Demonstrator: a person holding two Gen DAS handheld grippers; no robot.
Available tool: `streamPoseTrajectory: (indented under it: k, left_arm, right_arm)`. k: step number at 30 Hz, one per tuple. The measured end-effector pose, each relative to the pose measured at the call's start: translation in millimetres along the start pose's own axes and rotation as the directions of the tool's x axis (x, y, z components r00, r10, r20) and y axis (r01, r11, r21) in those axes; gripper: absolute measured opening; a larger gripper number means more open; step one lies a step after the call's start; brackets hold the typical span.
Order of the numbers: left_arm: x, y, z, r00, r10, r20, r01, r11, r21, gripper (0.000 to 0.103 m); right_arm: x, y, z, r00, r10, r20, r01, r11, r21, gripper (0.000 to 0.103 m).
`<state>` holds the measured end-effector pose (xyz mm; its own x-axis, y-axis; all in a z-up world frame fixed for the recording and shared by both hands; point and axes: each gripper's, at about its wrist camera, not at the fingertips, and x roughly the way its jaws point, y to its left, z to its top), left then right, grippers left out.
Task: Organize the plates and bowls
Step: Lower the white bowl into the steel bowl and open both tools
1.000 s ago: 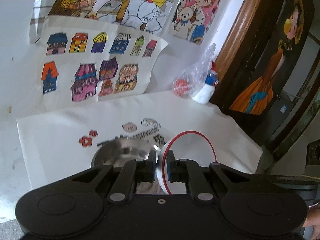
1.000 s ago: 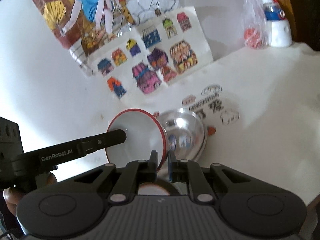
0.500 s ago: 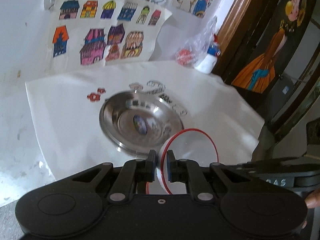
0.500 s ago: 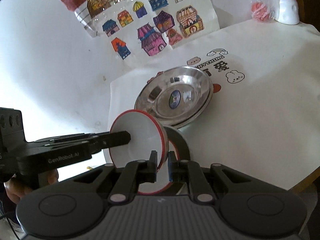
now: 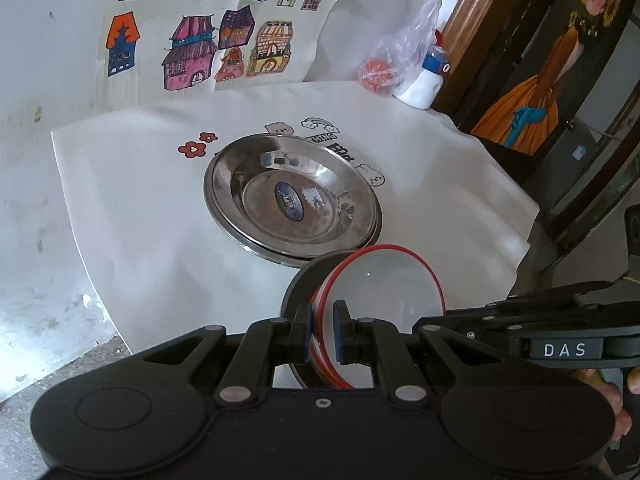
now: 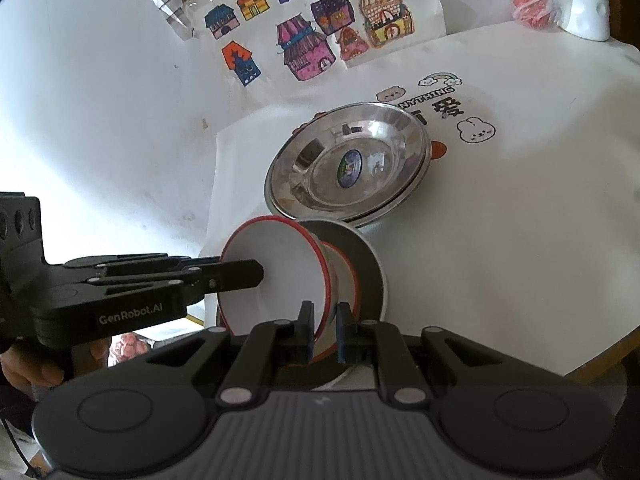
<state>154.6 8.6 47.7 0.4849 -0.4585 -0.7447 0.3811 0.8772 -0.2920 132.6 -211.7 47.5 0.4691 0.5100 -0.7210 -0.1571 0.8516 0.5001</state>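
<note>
The red-rimmed white bowl [image 5: 386, 280] is standing on edge rather than sitting flat: its round mouth is facing sideways, toward the left tool in the right wrist view, and its foot is pointing toward the grey plate [image 6: 366, 264] just behind it. The axis through mouth and foot is lying roughly level, tipped a little down. The bowl is hanging at the near edge of the white surface [image 5: 132, 208], just in front of the steel dishes [image 5: 290, 196], which are lying mouth-up in a nested pair near the middle of the cloth.

The left tool [image 5: 322, 330] is pinching the bowl's rim, one finger on each face of the thin wall, jaws nearly pressed together. The right tool [image 6: 323, 330] is gripping the same bowl at another part of its rim in the same way, also nearly closed on the wall. In the right wrist view the left tool's fingers [image 6: 236, 274] are reaching across the bowl's mouth from the left. Whether the grey plate is touching the bowl's foot cannot be told.

Compared with a second ago, both tools are pointing more steeply down: the steel dishes, then half hidden behind the fingers and low in the view, are now showing whole and higher up, and the coloured house drawings [image 5: 208, 44] on the wall have slid toward the top. The grey plate is now showing behind the bowl. The grip on the bowl is unchanged.
</note>
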Motion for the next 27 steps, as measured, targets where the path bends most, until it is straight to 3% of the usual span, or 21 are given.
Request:
streamPoseTrajectory:
  k: [27]
  left_arm:
    - [11.9,-8.8,13.2,0.994,0.044,-0.101,-0.037,0.997,0.071,0.011]
  right_arm:
    - [2.3,-3.1,9.7,0.999,0.022,-0.037,-0.022,1.0,-0.005,0.021]
